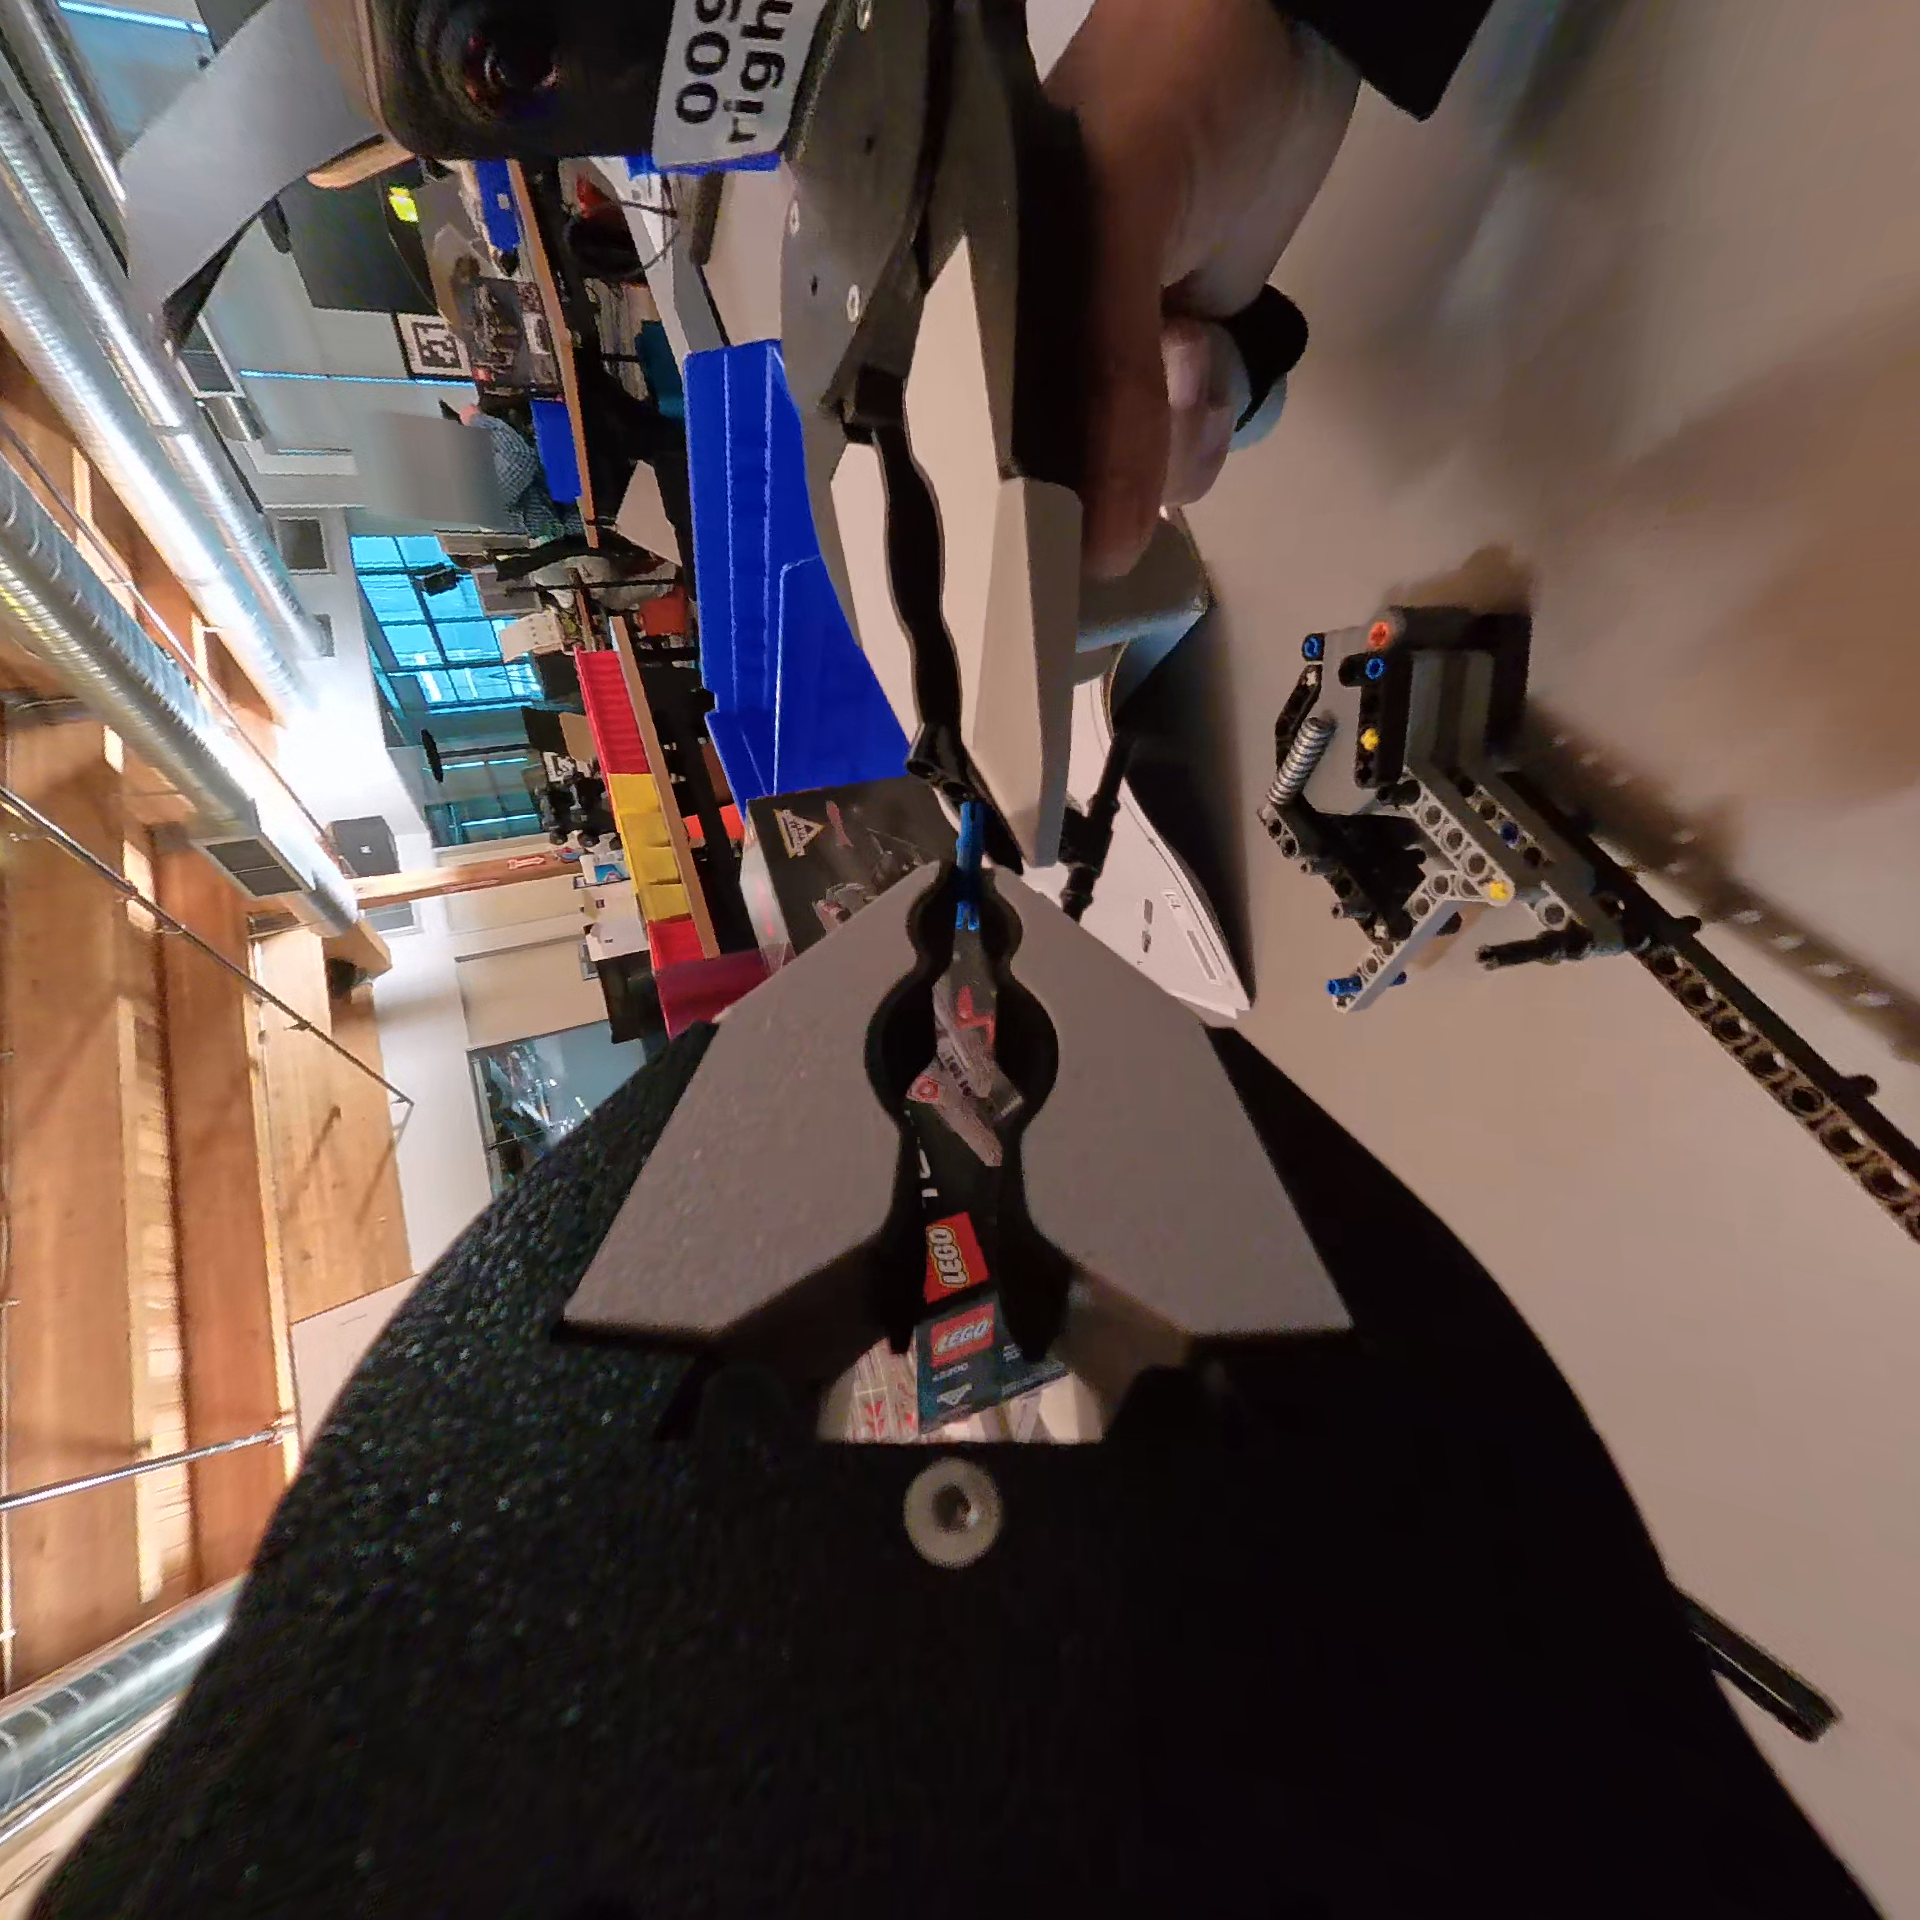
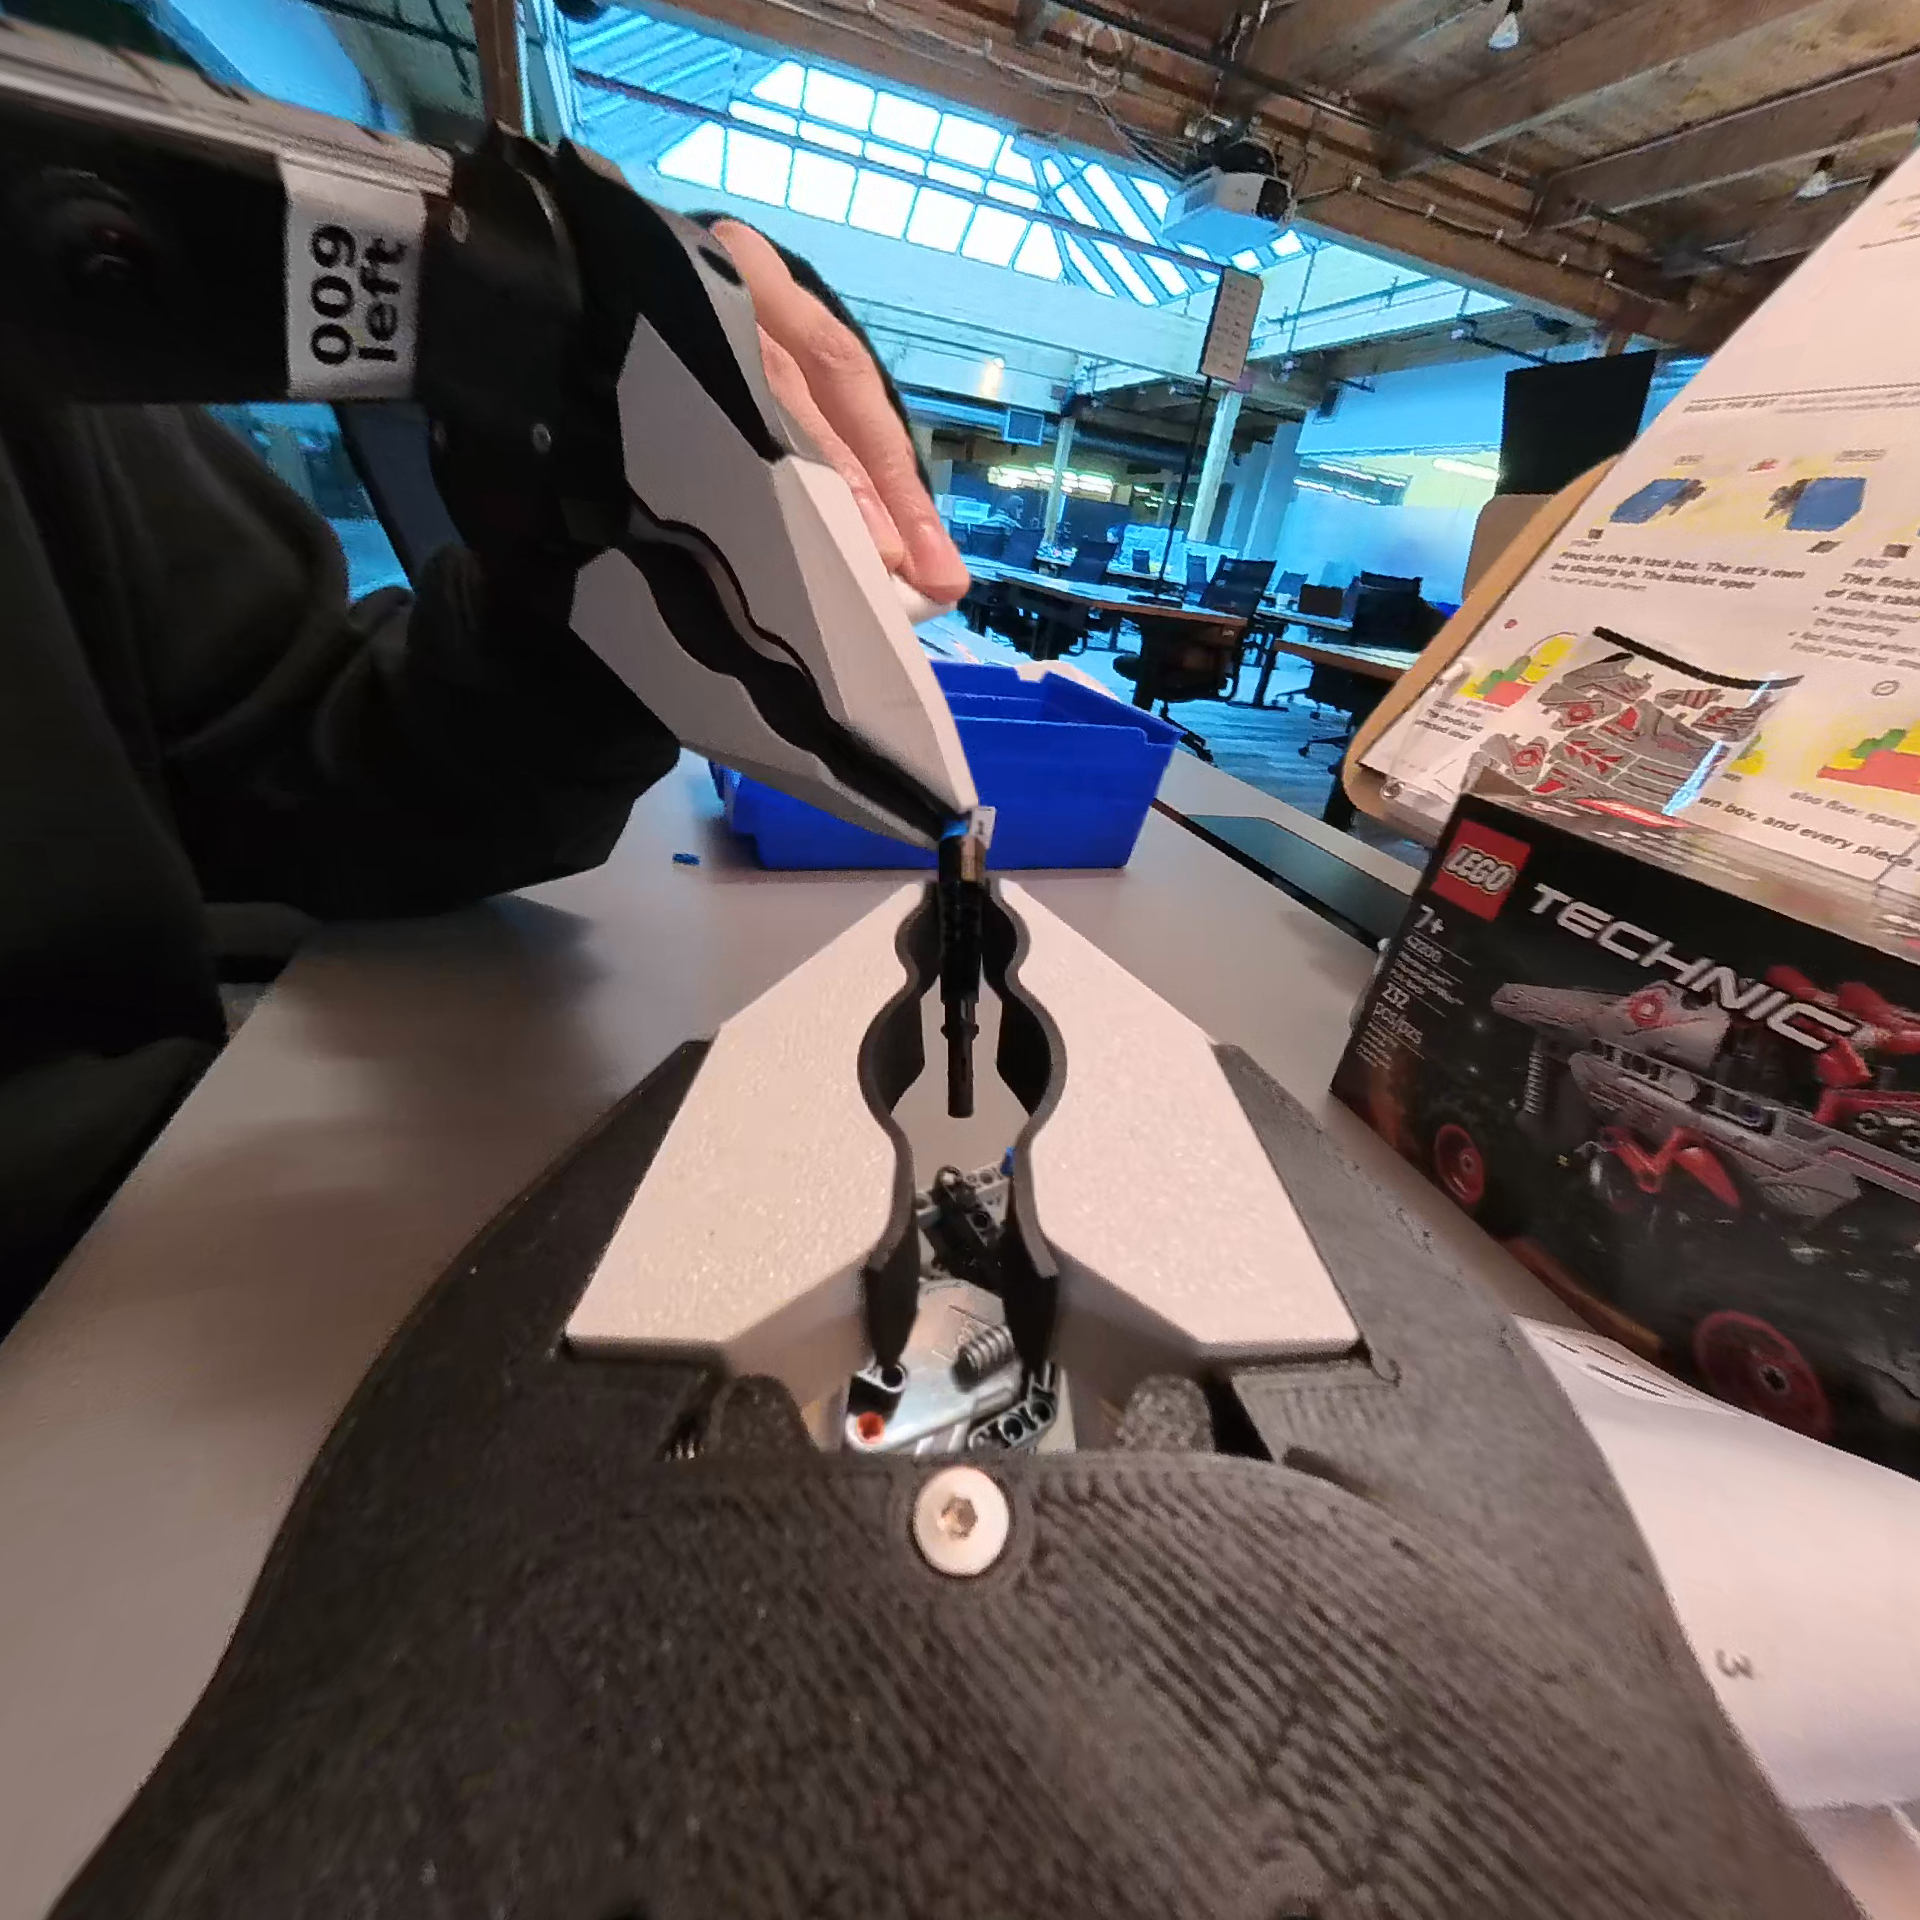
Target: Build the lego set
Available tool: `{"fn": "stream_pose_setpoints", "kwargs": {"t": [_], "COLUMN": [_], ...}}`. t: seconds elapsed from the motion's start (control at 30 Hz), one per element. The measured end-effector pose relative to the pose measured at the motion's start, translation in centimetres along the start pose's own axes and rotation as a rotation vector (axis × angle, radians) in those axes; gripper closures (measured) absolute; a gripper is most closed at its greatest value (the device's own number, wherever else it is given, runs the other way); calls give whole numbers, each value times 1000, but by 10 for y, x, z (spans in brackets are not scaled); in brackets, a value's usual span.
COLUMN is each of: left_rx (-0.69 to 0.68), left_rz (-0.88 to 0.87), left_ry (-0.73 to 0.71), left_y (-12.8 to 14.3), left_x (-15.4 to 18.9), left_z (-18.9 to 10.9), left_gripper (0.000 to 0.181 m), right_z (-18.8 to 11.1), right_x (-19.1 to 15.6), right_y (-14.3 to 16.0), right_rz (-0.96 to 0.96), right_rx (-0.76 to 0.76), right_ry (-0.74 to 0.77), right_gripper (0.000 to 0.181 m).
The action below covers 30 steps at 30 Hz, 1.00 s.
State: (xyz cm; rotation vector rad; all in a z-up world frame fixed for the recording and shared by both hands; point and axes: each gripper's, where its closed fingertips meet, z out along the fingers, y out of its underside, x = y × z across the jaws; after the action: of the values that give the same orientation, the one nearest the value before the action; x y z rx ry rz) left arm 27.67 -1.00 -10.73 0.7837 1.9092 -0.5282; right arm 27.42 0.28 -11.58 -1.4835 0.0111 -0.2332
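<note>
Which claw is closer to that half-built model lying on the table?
Probably right. The right claw, gripping a black piece, hangs directly over the half-built model. The left claw, gripping a blue pin, angles in from the side, tips meeting.

Open-plan loft office: desk rows (image 2: 1195, 613), skylights (image 2: 883, 156), exposed ducts (image 1: 125, 436), timber ceiling.

Skylight (image 2: 914, 156) overhead, timber beams (image 2: 1455, 94), silver ducts (image 1: 125, 436), rows of desks (image 2: 1143, 623), grey tabletop (image 2: 416, 1039).
</note>
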Motion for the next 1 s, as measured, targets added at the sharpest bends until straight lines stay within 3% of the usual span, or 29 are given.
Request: {"fn": "stream_pose_setpoints", "kwargs": {"t": [0.67, 0.87, 1.0], "left_rx": [-111, -216, -260], "left_rz": [109, 222, 251], "left_ry": [6, 11, 40], "left_y": [5, 8, 12], "left_x": [8, 13, 20], "left_z": [6, 8, 11], "left_gripper": [180, 181, 181], "right_z": [4, 6, 7], "right_x": [5, 8, 11], "right_y": [16, 26, 36], "right_rz": [-115, -192, -329], "right_rx": [-144, -245, -392], "right_ry": [73, 114, 162], "right_gripper": [176, 176, 176]}}
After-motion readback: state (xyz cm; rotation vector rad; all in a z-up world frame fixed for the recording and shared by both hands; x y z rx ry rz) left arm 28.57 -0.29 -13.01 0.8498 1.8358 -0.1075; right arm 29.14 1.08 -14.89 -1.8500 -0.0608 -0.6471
